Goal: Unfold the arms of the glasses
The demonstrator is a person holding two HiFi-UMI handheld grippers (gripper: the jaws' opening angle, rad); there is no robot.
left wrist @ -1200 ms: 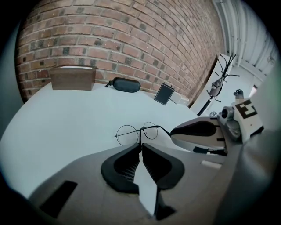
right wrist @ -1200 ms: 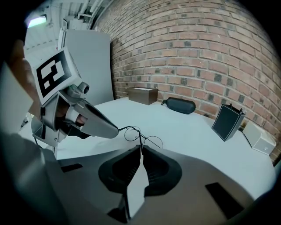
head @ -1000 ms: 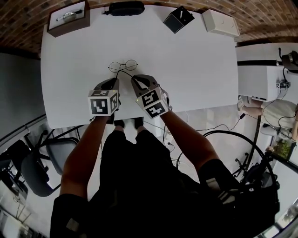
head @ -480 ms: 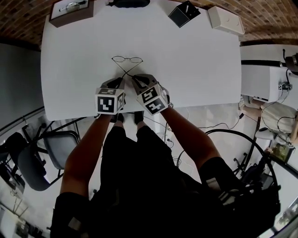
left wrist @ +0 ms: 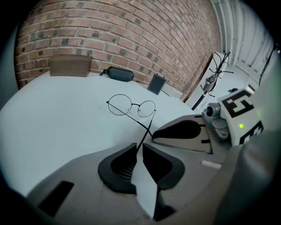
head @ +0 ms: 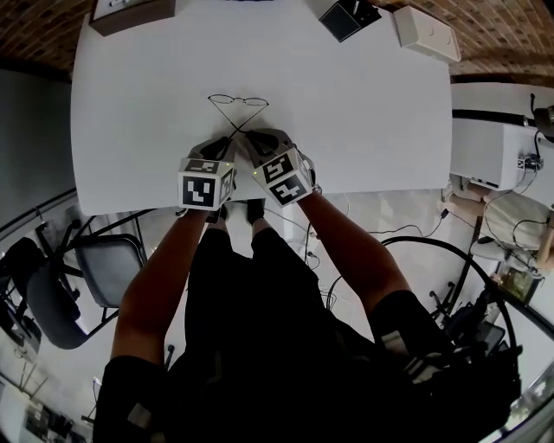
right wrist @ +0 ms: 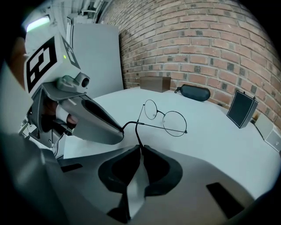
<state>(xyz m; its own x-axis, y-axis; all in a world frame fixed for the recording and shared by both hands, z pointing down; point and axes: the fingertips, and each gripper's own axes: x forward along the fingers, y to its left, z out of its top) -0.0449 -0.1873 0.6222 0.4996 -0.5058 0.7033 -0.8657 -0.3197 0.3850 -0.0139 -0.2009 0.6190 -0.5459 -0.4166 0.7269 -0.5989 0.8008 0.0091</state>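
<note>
Thin round wire glasses (head: 238,101) are on the white table (head: 363,112), lenses away from me, and their two arms cross in an X toward my grippers. My left gripper (head: 227,144) is shut on the tip of the arm that comes from the frame's right end. My right gripper (head: 249,137) is shut on the curved tip of the arm from the left end. In the left gripper view the glasses (left wrist: 131,106) lie beyond the left gripper (left wrist: 139,147). In the right gripper view the glasses (right wrist: 164,118) lie beyond the right gripper (right wrist: 141,147). The two grippers are side by side, almost touching.
At the table's far edge stand a brown wooden box (head: 130,10), a dark glasses case (left wrist: 119,74), a small black stand (head: 346,16) and a white box (head: 424,33). The table's near edge runs just under the grippers. A chair (head: 95,277) stands at the lower left.
Both grippers have sunk a little toward the table with the arm tips still held. The arms now stretch out longer and cross in a wider X.
</note>
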